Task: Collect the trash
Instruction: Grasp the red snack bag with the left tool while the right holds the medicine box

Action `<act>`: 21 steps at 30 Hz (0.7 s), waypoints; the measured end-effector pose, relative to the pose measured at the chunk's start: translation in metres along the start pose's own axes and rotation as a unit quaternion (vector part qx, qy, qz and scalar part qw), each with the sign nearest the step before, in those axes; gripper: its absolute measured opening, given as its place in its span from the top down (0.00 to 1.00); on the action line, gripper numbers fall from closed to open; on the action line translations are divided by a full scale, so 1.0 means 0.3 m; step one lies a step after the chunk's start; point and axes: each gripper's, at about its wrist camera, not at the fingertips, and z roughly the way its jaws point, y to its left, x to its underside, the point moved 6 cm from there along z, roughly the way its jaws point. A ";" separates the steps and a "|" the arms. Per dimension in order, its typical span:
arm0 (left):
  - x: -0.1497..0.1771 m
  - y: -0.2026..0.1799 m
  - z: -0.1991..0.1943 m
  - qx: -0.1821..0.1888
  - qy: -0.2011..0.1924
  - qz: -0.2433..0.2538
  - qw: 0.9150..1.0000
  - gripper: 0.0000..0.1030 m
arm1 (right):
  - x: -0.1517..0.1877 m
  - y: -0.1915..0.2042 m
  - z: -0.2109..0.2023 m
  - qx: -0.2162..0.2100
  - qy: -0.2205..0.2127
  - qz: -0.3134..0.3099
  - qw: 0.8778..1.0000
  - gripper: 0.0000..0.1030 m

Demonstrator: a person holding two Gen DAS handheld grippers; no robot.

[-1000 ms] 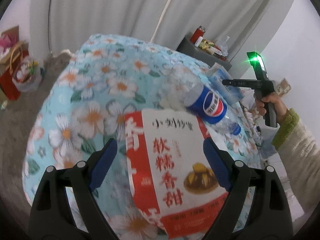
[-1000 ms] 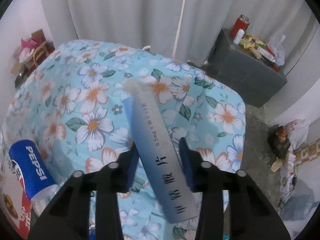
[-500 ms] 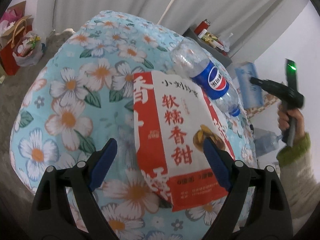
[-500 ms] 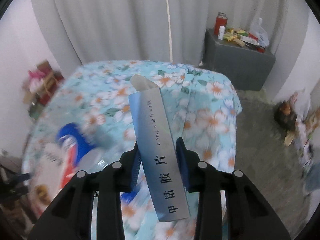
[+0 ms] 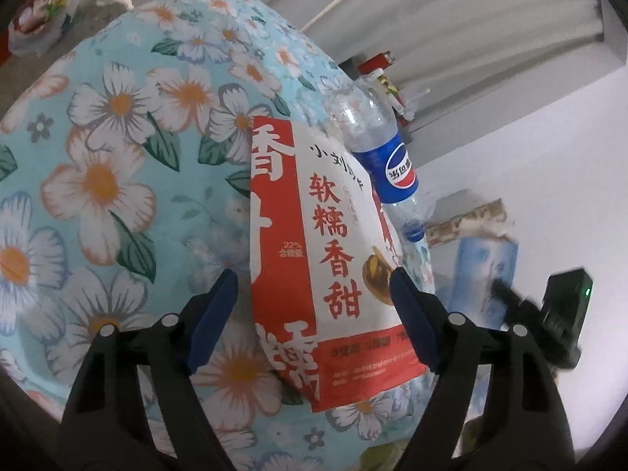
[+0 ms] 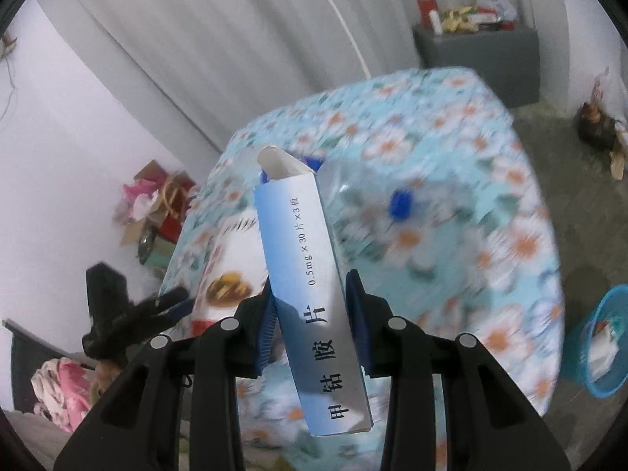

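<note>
A red and white snack bag (image 5: 325, 267) lies on the floral tablecloth (image 5: 102, 180), partly over an empty Pepsi bottle (image 5: 392, 165). My left gripper (image 5: 314, 306) straddles the bag's near end with its jaws closing. The right pad is at the bag's edge, while a gap remains at the left pad. My right gripper (image 6: 310, 310) is shut on a long blue and white medicine box (image 6: 294, 227), held in the air off the table's corner. In the right wrist view the snack bag (image 6: 223, 274) and the bottle (image 6: 353, 196) are blurred.
A blue basket (image 6: 604, 373) with trash in it stands on the floor to the right of the table. A grey cabinet (image 6: 479, 59) with clutter stands by the curtain. Bags (image 6: 157, 212) and pink cloth (image 6: 59, 384) lie on the floor at the left.
My left gripper has dropped closer around the snack bag and its jaws have narrowed. My right gripper has swung sideways off the table with the box, bringing the blue basket into view.
</note>
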 end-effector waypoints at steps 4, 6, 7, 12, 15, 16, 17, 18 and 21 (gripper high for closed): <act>0.003 0.009 0.011 0.017 0.010 -0.012 1.000 0.36 | 0.041 0.079 0.077 -0.011 0.012 -0.003 1.000 0.67; 0.007 0.003 0.006 0.033 0.013 -0.023 0.999 0.39 | 0.056 0.110 0.108 0.004 0.016 -0.014 1.000 0.67; 0.007 -0.001 0.000 0.040 0.012 -0.025 0.999 0.39 | 0.061 0.120 0.121 0.010 0.018 -0.017 1.000 0.67; 0.016 -0.065 -0.051 0.083 0.000 -0.008 0.997 0.40 | 0.074 0.130 0.147 0.023 0.025 -0.018 0.999 0.67; 0.015 -0.108 -0.075 0.112 -0.006 0.003 0.994 0.41 | 0.079 0.126 0.149 0.025 0.027 -0.014 0.999 0.67; 0.016 -0.131 -0.084 0.125 -0.009 0.011 0.992 0.42 | 0.080 0.122 0.150 0.027 0.027 -0.013 0.999 0.67; 0.018 -0.150 -0.089 0.134 -0.012 0.018 0.991 0.42 | 0.083 0.120 0.151 0.027 0.027 -0.013 0.999 0.67; 0.020 -0.162 -0.091 0.139 -0.013 0.024 0.990 0.42 | 0.085 0.115 0.153 0.027 0.028 -0.010 0.999 0.67; 0.030 -0.203 -0.070 0.147 -0.003 0.041 0.988 0.45 | 0.086 0.102 0.157 0.025 0.028 -0.005 0.999 0.67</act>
